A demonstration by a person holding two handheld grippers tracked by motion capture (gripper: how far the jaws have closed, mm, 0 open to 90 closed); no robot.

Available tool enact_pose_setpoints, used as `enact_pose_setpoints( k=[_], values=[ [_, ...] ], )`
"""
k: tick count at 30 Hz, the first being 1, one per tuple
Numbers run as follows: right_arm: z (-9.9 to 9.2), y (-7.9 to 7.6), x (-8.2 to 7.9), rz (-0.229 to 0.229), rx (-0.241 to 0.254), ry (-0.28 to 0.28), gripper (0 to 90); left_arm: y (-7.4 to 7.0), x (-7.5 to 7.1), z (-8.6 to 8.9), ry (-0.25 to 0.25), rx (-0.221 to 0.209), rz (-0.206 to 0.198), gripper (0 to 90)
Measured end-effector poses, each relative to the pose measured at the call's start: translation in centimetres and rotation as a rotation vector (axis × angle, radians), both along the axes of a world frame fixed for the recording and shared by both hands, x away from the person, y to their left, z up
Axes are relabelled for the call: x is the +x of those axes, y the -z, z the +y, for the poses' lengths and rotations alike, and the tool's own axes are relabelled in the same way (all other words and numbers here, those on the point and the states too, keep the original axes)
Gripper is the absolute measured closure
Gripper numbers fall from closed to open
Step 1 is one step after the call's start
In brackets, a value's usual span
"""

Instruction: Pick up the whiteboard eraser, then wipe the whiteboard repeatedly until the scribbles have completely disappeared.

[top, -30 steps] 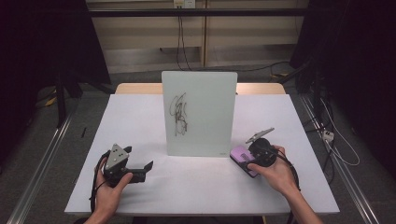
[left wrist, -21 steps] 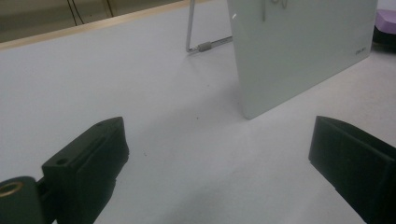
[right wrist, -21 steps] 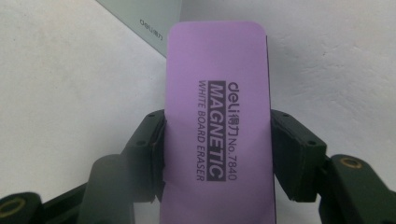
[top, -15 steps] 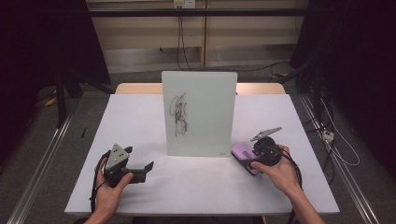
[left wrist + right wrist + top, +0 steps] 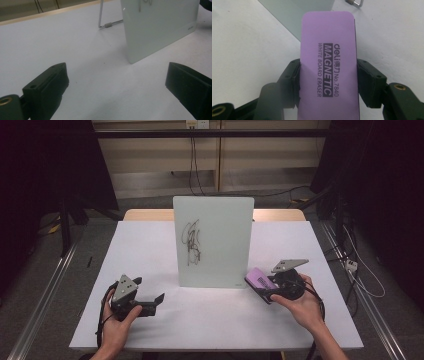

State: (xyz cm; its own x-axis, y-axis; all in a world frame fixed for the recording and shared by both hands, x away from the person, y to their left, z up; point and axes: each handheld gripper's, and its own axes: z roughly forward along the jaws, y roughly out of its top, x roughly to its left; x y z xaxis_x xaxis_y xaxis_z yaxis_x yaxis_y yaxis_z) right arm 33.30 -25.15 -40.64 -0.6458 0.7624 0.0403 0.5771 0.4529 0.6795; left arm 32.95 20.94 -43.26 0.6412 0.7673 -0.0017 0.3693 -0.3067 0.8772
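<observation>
A white board (image 5: pixel 213 242) stands upright mid-table with black scribbles (image 5: pixel 191 242) on its face. To its lower right, my right gripper (image 5: pixel 262 287) is shut on a purple whiteboard eraser (image 5: pixel 259 279), held just off the board's bottom right corner. In the right gripper view the two jaws clamp the eraser (image 5: pixel 328 50) by its long sides, label up, and the right gripper (image 5: pixel 329 75) points toward the board's corner. My left gripper (image 5: pixel 156 301) rests low at the front left, open, aimed at the board. The left gripper (image 5: pixel 117 80) has nothing between its jaws; the board (image 5: pixel 160 27) is ahead.
The white table (image 5: pixel 150 245) ends in a wooden strip at the back. A wire stand leg (image 5: pixel 105 23) props the board from behind. Metal rails run along the floor on both sides, and cables (image 5: pixel 360 280) lie at the right.
The right gripper has shifted slightly to the right with the eraser still clamped. The left hand and the board have not moved.
</observation>
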Motion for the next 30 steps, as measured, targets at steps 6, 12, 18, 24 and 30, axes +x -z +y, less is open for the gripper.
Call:
enact_pose_setpoints(
  k=[6, 12, 18, 24, 30],
  values=[
    [-0.5, -0.7, -0.2, -0.043, 0.031, -0.009, 41.8, 0.2, 0.2, 0.4, -0.005, -0.007, 0.009, 4.5],
    [-0.1, -0.9, -0.5, -0.064, 0.043, -0.043, 41.8, 0.0, 0.1, 0.4, -0.005, -0.008, -0.001, 4.5],
    [0.1, -1.2, -0.7, -0.089, 0.055, -0.06, 41.9, 0.0, 0.1, 0.2, 0.001, -0.001, 0.004, 4.5],
    [0.5, -1.5, -0.9, -0.108, 0.068, -0.08, 41.8, 0.0, 0.0, 0.2, -0.006, 0.005, -0.001, 4.5],
    [1.4, -1.8, -0.7, -0.124, 0.084, -0.104, 41.8, 0.2, 0.1, 0.1, 0.0, 0.013, 0.002, 4.5]
  ],
)
